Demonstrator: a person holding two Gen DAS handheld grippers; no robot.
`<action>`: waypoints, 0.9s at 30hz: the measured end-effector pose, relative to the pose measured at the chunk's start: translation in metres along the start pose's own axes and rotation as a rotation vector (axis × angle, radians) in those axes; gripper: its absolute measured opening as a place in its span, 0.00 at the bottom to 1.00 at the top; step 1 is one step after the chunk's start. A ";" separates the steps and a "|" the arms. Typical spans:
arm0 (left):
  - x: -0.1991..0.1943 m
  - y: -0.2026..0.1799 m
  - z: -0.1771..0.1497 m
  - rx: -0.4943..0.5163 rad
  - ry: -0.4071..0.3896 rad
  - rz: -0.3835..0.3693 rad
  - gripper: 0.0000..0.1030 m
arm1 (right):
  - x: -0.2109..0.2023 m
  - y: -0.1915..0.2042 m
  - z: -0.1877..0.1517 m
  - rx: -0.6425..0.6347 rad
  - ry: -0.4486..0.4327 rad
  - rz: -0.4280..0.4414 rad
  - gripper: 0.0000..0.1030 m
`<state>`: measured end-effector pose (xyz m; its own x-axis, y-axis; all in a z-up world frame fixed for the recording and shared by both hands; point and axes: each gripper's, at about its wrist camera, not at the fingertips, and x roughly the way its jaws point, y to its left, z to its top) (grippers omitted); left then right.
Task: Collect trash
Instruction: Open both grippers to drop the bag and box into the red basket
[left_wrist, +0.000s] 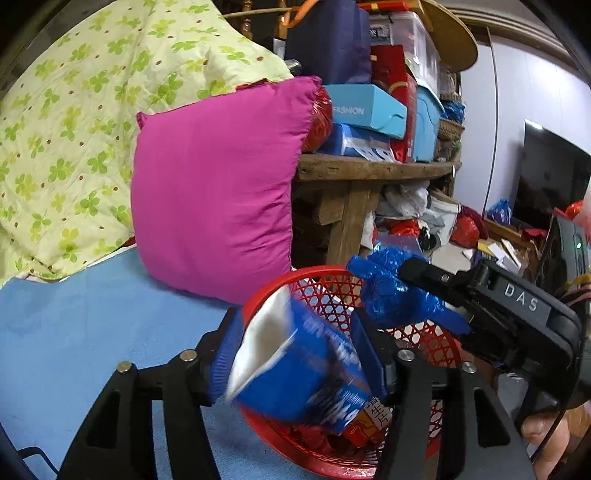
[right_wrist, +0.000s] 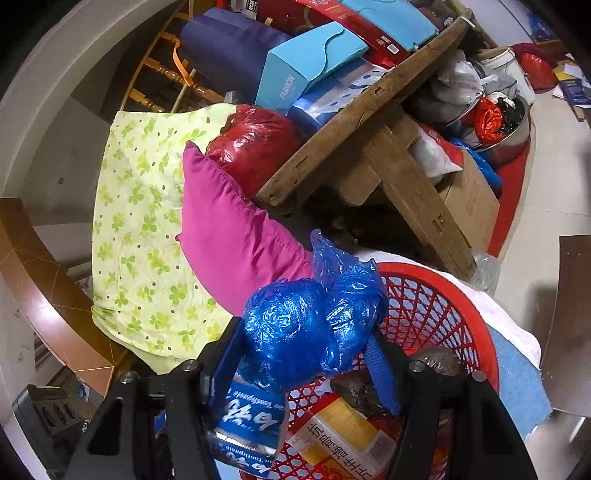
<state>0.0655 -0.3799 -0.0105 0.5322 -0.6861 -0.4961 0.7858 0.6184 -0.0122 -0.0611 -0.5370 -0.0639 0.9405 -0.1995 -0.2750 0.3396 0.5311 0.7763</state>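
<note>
A red mesh basket (left_wrist: 266, 291) (right_wrist: 476, 325) sits on the blue sheet. My left gripper (left_wrist: 295, 332) hangs over its rim with a blue toothpaste box (left_wrist: 295, 365) (right_wrist: 243, 424) between the blue pads. The box is smeared with motion while the fingers look sharp, so it seems loose, tilted and sinking into the basket. My right gripper (right_wrist: 303, 350) (left_wrist: 424, 295) is over the basket too, shut on a crumpled blue plastic bag (right_wrist: 310, 321) (left_wrist: 388, 291). Inside the basket lie a yellow-and-white carton (right_wrist: 343, 439) and dark wads (right_wrist: 436, 362).
A magenta pillow (left_wrist: 214, 192) and a clover-print quilt (left_wrist: 74, 122) lie behind the basket. To the right stands a wooden bench (left_wrist: 369, 170) stacked with boxes, with bags and clutter beneath it. A hand (left_wrist: 543, 432) grips the right tool.
</note>
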 end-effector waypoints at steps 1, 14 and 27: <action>-0.001 0.001 0.000 -0.004 -0.003 0.000 0.63 | 0.000 0.001 -0.001 -0.002 0.001 0.000 0.66; -0.029 0.025 -0.003 -0.026 -0.052 0.009 0.77 | 0.015 0.020 -0.011 -0.030 0.029 0.010 0.74; -0.063 0.054 -0.013 -0.047 -0.072 0.093 0.91 | 0.008 0.047 -0.024 -0.096 -0.046 0.029 0.75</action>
<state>0.0703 -0.2983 0.0088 0.6248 -0.6493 -0.4337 0.7170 0.6970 -0.0104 -0.0372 -0.4939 -0.0436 0.9492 -0.2196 -0.2252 0.3138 0.6134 0.7247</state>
